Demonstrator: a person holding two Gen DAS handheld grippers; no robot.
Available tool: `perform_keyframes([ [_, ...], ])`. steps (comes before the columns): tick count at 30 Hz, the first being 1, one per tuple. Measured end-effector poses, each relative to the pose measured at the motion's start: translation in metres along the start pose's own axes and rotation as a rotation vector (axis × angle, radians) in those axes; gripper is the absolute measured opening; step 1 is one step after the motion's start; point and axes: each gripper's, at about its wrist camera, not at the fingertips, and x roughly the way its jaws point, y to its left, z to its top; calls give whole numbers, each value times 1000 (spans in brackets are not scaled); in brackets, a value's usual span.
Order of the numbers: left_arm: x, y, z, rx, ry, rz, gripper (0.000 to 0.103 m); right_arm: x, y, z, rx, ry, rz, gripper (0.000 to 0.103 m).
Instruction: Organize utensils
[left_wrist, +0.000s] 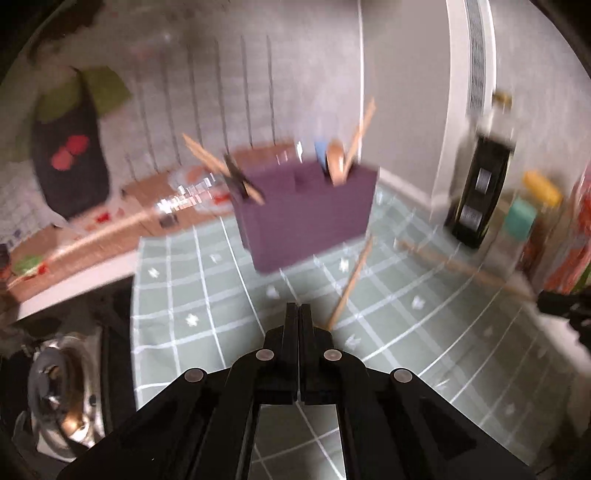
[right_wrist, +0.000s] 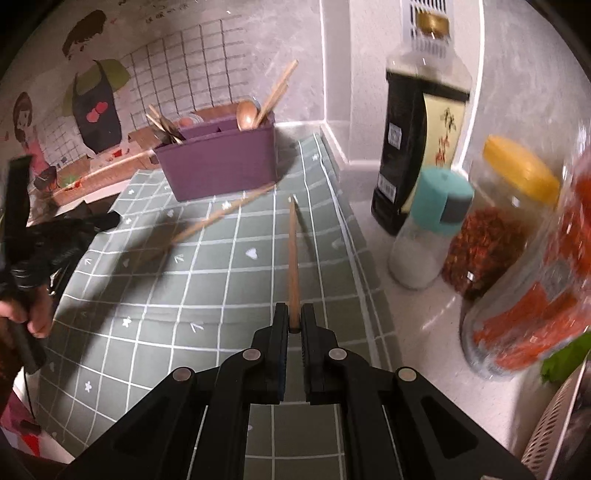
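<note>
A purple utensil holder (left_wrist: 306, 214) (right_wrist: 221, 162) stands at the back of the green checked mat (right_wrist: 221, 295), with a wooden spoon (right_wrist: 246, 114), chopsticks and dark-handled utensils in it. My right gripper (right_wrist: 294, 314) is shut on the near end of a wooden chopstick (right_wrist: 293, 254), which points toward the holder. A second chopstick (left_wrist: 349, 284) (right_wrist: 225, 216) lies loose on the mat in front of the holder. My left gripper (left_wrist: 298, 308) is shut with nothing between its fingers, just left of that chopstick's near end. In the right wrist view the left gripper (right_wrist: 107, 220) shows at the left edge.
Right of the mat stand a dark sauce bottle (right_wrist: 417, 147), a teal-capped shaker (right_wrist: 428, 229), a yellow-lidded jar (right_wrist: 495, 229) and a jar of red contents (right_wrist: 546, 288). A metal pot (left_wrist: 62, 391) sits lower left. A white rack (right_wrist: 554, 424) is at the bottom right.
</note>
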Motion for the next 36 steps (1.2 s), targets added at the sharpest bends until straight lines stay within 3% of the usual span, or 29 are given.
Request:
perform_keyframes([
  [4,-10,-1,3,24,17,-24,0,-11,6,14,-68,-35,-15,6],
  [8,10,2,-20,-22,94,-128,6,-15,7,16,-78,-36,3,6],
  [9,15,1,-25,-24,112,-152,18,-15,6,15,-77,-34,10,6],
  [10,21,-1,-31,-23,130,-172,35,-15,5,14,-76,-31,20,6],
  [12,32,-7,-40,-18,136,-184,43,-15,3,10,-75,-26,32,6],
  [19,49,-15,-54,31,120,-83,42,-7,-6,-15,-29,-7,46,6],
  [27,73,-20,-62,81,205,-48,25,14,-4,-43,5,46,26,6],
  [29,75,-20,-61,63,203,-46,22,15,-5,-43,10,48,27,6],
  [32,81,-25,-57,75,212,-39,11,14,-5,-41,6,37,15,6],
  [36,78,-41,-56,135,181,-8,8,19,-5,-41,2,47,11,6],
])
